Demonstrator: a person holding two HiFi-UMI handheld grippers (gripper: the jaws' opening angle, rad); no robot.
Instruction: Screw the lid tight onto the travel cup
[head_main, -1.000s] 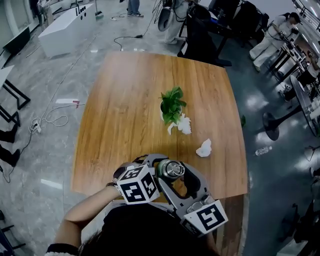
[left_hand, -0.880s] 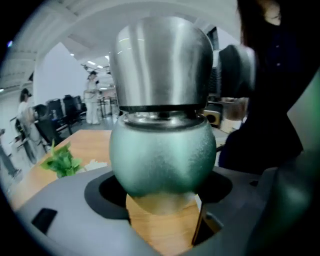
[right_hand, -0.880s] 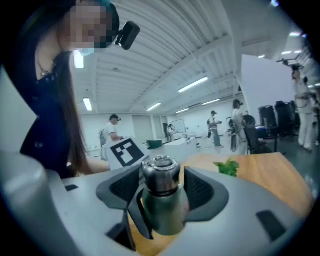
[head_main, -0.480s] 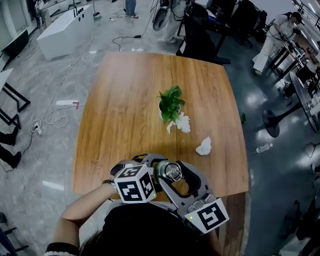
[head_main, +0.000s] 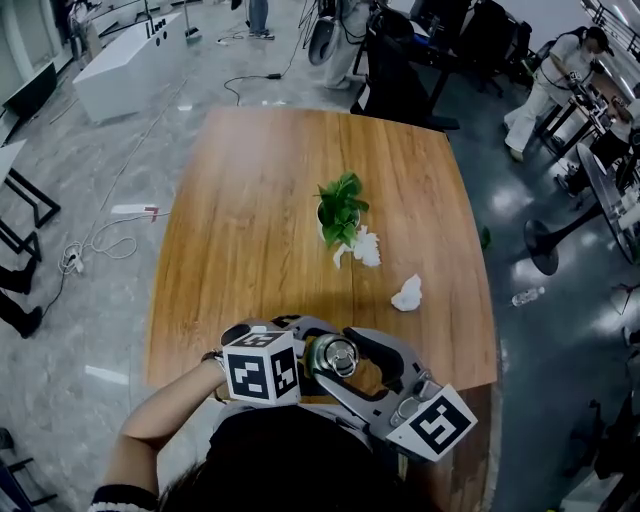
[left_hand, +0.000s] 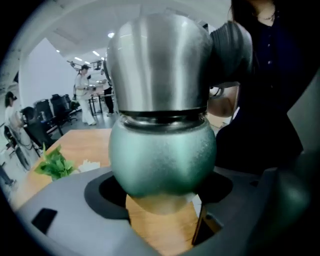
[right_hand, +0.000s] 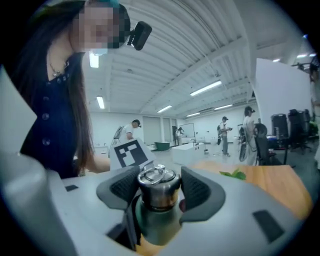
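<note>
The travel cup (head_main: 333, 356) stands upright above the near edge of the wooden table (head_main: 250, 220), held between both grippers. It has a green rounded body (left_hand: 162, 160) and a steel lid (left_hand: 157, 65) with a ring on top (right_hand: 157, 175). My left gripper (head_main: 312, 340) is shut on the green body, which fills the space between its dark pads (left_hand: 107, 192). From the right, my right gripper (head_main: 352, 368) is shut on the lid, its ribbed pads (right_hand: 196, 187) pressed against both sides. The cup's base is hidden.
A small potted plant (head_main: 342, 208) stands mid-table with crumpled white tissue (head_main: 368, 247) beside it and another wad (head_main: 408, 295) nearer the right edge. The table's front edge lies just under the cup. Chairs, desks and people fill the room beyond.
The right gripper has swung round the lid, its marker cube moving right and slightly up. The left gripper's cube has shifted a little left. The cup stays in the same place.
</note>
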